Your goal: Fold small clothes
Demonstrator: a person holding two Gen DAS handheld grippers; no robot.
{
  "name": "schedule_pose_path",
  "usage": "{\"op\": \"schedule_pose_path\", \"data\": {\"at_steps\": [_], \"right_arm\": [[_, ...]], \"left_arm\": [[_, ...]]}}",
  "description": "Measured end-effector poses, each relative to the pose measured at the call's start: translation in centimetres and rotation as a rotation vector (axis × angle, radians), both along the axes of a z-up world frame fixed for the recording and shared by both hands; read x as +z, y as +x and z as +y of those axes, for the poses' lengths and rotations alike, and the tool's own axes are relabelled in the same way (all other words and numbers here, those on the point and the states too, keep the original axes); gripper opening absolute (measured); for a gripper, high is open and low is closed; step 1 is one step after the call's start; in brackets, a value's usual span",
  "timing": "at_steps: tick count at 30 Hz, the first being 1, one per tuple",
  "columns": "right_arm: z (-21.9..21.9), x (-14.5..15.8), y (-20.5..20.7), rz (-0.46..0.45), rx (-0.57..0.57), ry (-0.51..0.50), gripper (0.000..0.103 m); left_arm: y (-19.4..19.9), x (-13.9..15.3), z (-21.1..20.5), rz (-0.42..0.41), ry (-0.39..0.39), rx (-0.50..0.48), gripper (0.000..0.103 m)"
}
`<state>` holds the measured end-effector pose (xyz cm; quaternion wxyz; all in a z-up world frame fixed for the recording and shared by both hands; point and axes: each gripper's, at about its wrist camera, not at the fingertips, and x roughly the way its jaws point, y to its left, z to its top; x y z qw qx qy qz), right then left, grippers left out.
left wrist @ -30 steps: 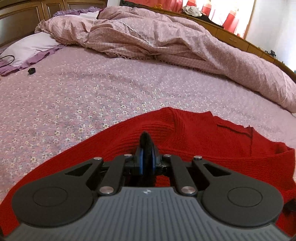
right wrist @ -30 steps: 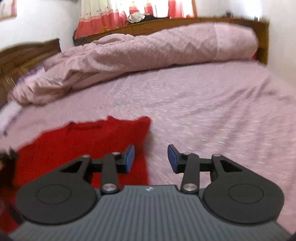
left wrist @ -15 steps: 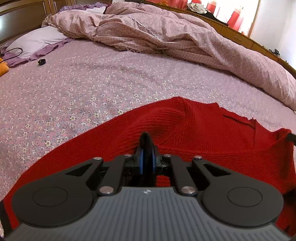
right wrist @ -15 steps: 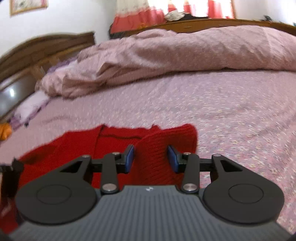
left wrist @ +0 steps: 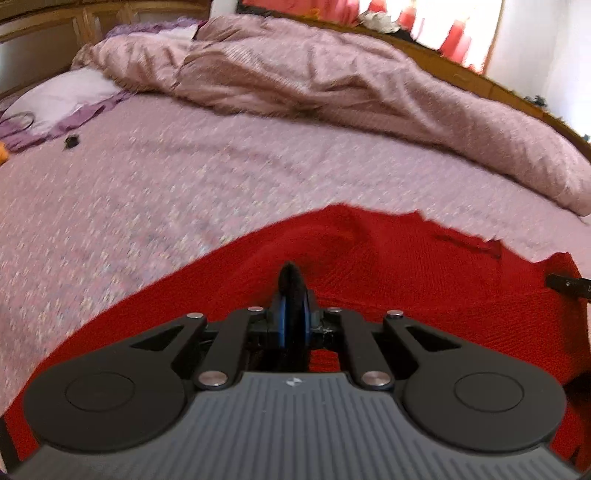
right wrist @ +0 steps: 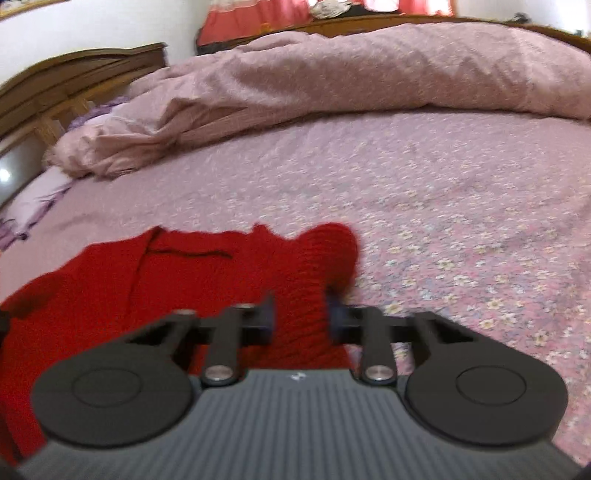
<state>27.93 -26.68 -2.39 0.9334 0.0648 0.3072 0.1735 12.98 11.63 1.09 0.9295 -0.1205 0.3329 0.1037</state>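
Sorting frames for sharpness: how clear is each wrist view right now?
Left wrist view: bedspread smeared by motion blur, window blown out, edges bent by fisheye. Right wrist view: softer throughout, red knit garment and right gripper fingertips blurred.

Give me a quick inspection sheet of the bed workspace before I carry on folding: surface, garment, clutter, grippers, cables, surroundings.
Surface: floral bedsheet, mostly bare around the work area.
Job's things: one red knit garment lying on the sheet, with a bunched fold raised at its right edge.
Clutter: small black object on the sheet near the pillow; an orange thing at the left edge, not identifiable.
Grippers: left gripper shut on the garment's near edge; right gripper closing, with the raised fold between its pads.
Cables: a dark cable looped by the pillow.
Surroundings: rumpled pink duvet behind, wooden headboard, red and white curtains.
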Motion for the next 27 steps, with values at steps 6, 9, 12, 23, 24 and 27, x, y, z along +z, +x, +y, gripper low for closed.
{"op": "schedule_pose_path", "data": {"at_steps": [6, 9, 12, 23, 24, 27], "right_arm": [[-4.2, 0.8, -1.3, -0.081, -0.149, 0.09, 0.019], [-5.8, -0.3, -0.7, -0.051, -0.226, 0.093, 0.019], [-6.0, -1.2, -0.2, -0.033, -0.255, 0.034, 0.018], [-4.7, 0.8, -1.3, -0.034, -0.226, -0.117, 0.02], [-4.4, 1.5, -1.8, -0.039, -0.219, -0.127, 0.02], [-3.5, 3.6, -3.8, -0.029, -0.168, -0.121, 0.023]], "left_arm": [[4.2, 1.8, -2.0, -0.098, 0.07, -0.117, 0.011], [7.7, 1.3, -2.8, -0.071, 0.087, -0.163, 0.011], [10.7, -0.3, -3.7, -0.023, 0.139, -0.197, 0.011], [12.9, -2.2, -3.1, 0.058, 0.141, -0.213, 0.023], [12.5, -1.7, -2.9, 0.051, 0.131, -0.212, 0.026], [11.3, -0.5, -2.6, 0.041, 0.122, -0.207, 0.043]]}}
